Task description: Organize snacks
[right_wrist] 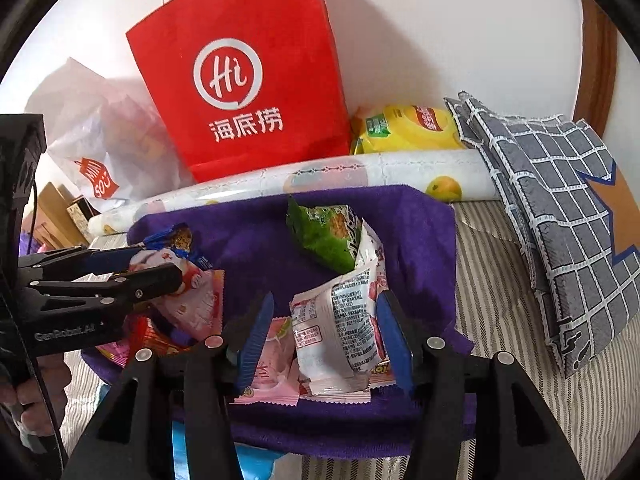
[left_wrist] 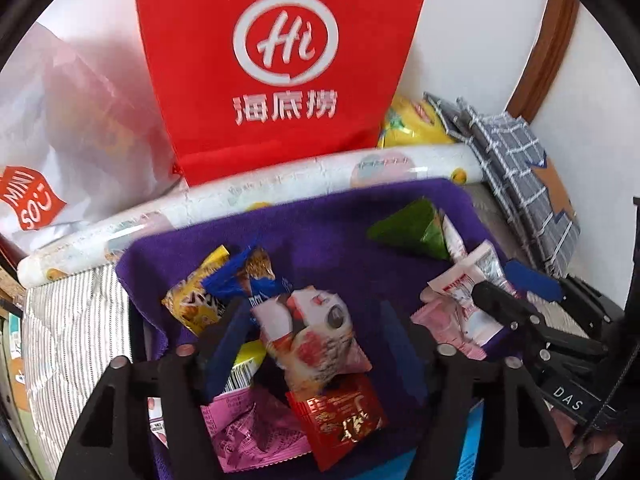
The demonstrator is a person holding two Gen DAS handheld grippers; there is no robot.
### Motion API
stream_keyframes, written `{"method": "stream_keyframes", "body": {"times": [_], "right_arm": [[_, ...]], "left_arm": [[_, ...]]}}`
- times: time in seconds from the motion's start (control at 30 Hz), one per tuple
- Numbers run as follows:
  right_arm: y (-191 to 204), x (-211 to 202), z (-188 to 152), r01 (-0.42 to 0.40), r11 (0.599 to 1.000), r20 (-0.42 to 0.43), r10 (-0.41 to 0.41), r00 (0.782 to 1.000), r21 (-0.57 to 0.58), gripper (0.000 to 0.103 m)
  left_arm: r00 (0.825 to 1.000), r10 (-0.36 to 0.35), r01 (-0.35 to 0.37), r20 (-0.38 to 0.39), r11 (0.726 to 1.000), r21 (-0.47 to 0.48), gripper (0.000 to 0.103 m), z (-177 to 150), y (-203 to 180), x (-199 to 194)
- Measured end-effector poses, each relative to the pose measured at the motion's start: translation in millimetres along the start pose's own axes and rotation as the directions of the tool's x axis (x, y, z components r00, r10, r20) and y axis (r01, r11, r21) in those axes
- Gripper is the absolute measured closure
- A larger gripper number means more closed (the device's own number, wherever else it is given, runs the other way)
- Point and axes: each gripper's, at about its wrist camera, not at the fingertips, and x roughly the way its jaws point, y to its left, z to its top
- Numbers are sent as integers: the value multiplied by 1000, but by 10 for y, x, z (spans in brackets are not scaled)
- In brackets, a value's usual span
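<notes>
Snacks lie in two heaps on our purple cloth; sorting looks half done. Left claw and right claw gape around packets, squeezing nothing.

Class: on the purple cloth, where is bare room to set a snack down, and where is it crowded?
Bare: the purple cloth between the blue packet and green packet. Crowded: near edge, around both grippers.
</notes>
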Motion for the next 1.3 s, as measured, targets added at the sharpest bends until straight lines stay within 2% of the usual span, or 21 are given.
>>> {"method": "stream_keyframes", "body": {"times": [0.13,0.2,0.3,0.53,0.63,0.7,0.93,1.13,1.3], "right_arm": [[-44,-86,25,-82,996,30,81,996,35,46],[-45,-111,36,-99,994,39,97,995,45,45],[-38,-185,61,-79,995,46,77,996,53,45],[58,-616,50,-25,998,79,20,997,57,45],[137,-825,1,12,999,76,-15,997,48,44],[179,-951,-40,8,999,87,-12,996,37,43],[369,-1494,-231,75,997,119,-76,990,11,32],[502,-1925,-413,87,996,160,-87,983,10,30],[612,-2184,-570,87,996,177,-88,980,15,28]], "left_arm": [[1000,3,-3,17,1000,-12,33,23,5,-96],[1000,8,-8,26,1000,-10,33,32,-17,-144],[998,42,-43,52,999,6,33,44,-47,-262],[992,79,-78,99,997,-22,31,48,-31,-585],[990,69,-64,123,997,-45,30,-26,-10,-781],[990,58,-51,129,997,-59,30,-100,-11,-900],[986,55,-45,156,997,-70,28,-386,-119,-1327],[981,47,-37,189,998,-58,28,-673,-221,-1740],[969,95,-83,229,995,-61,26,-895,-282,-2061]]}}
